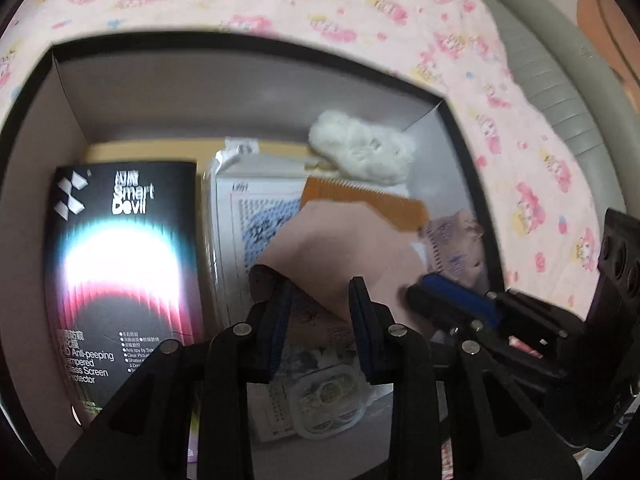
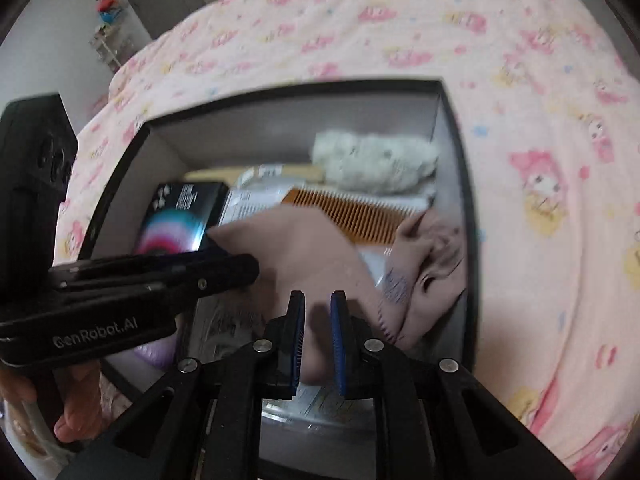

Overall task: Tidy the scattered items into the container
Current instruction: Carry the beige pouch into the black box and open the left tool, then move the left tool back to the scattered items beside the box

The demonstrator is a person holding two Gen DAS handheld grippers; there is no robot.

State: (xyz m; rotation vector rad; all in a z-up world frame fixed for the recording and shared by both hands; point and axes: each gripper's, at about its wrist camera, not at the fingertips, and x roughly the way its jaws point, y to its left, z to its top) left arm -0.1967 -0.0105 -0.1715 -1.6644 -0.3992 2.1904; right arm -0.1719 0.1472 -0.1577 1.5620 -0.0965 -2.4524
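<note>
Container: black-rimmed, grey-walled box (image 1: 68, 92), open-topped, resting on the bed; both grippers point down into it.
Pink cloth: a dusty-pink fabric piece (image 2: 304, 248) lies inside the box, draped over the other contents, bunched toward the right wall.
Left gripper: left gripper (image 1: 318, 292) over the near part of the box; its fingers (image 1: 362, 300) stand partly apart with an edge of the pink cloth between them; whether the pads press on it cannot be told.
Right gripper: right gripper (image 2: 318, 304) over the cloth; its fingers (image 2: 338, 320) are nearly together with a narrow gap; a fold of cloth shows in the gap, but a grip cannot be confirmed.
Comb: orange comb (image 2: 352, 216), inside the box, partly beneath the cloth.
Screen protector pack: black "Smart Devil" screen protector box (image 1: 120, 264), flat on the left side of the container.
Fluffy item: white fluffy object (image 1: 360, 148) in the far right corner.
Paper: printed white packet (image 1: 248, 216) between the screen protector box and the comb, partly covered.
Clear pack: transparent blister pack (image 1: 328, 404) at the near wall, below the left gripper.
Bed: pink cartoon-print bedsheet (image 2: 540, 160) surrounds the container.
Person: a hand (image 2: 76, 400) holds the left gripper's body.
</note>
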